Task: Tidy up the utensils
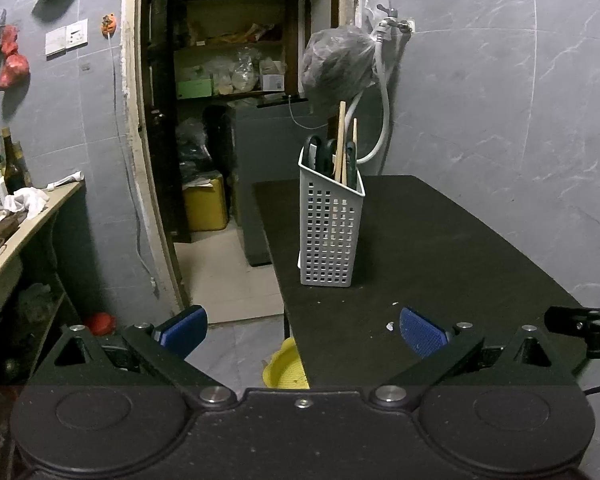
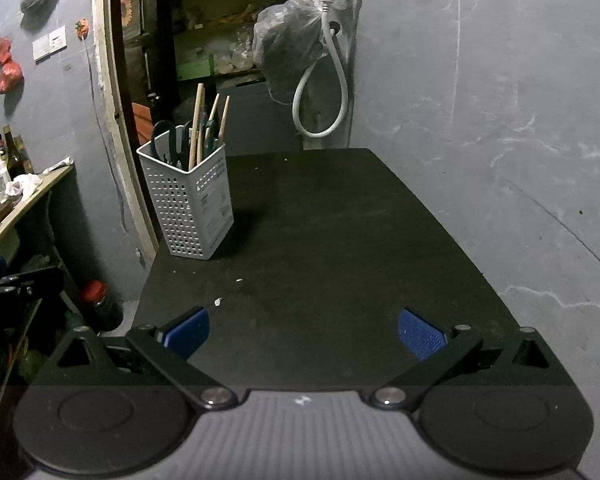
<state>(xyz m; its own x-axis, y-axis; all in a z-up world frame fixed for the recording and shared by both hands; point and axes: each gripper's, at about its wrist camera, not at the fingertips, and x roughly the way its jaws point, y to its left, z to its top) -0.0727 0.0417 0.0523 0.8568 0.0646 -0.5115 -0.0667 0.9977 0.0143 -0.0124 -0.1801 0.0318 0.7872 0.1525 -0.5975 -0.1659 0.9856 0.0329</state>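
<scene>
A white perforated utensil basket [image 1: 330, 232] [image 2: 192, 208] stands upright on the black table [image 1: 440, 248] [image 2: 340, 240], near its left edge. Wooden chopsticks [image 1: 341, 140] [image 2: 198, 120] and dark-handled scissors [image 1: 320, 152] [image 2: 168, 140] stick out of its top. My left gripper [image 1: 302, 332] is open at the table's near left corner, nothing between its blue pads. My right gripper [image 2: 304, 332] is open too, low over the table's near edge, well back from the basket. The right gripper's tip [image 1: 580, 320] shows at the left view's right edge.
A doorway [image 1: 228, 100] with cluttered shelves opens behind the table. A tap with a hose [image 2: 328, 80] and a hanging plastic bag [image 1: 336, 64] sit on the grey wall. A counter with bottles [image 1: 4, 184] is at left. A yellow bowl [image 1: 286, 368] lies on the floor.
</scene>
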